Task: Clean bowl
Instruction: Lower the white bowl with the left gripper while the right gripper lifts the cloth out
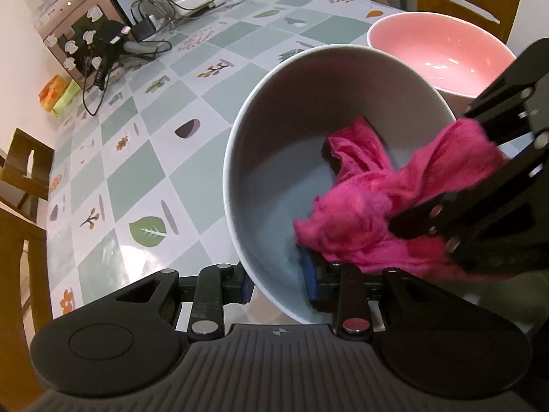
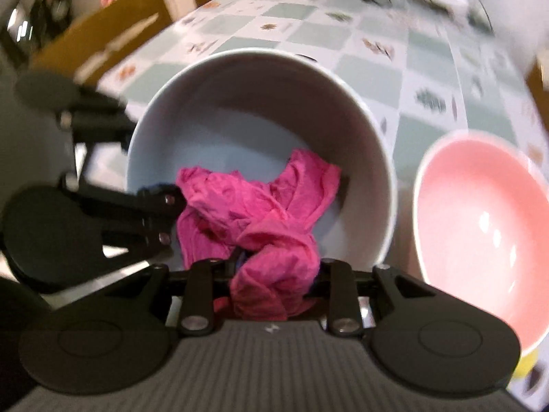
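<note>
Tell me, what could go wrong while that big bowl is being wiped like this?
The grey bowl is tipped on its side, held only by the left tool pinching its rim, so it could slip or roll free. The pink bowl sits just beside it and may get knocked. The pink cloth, clamped in the right tool, is bunched up, so parts of the bowl's inside could be missed.

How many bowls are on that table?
2. A grey bowl, tilted, has the magenta cloth inside it. A pink bowl sits empty just beyond it. Others could be out of view.
</note>
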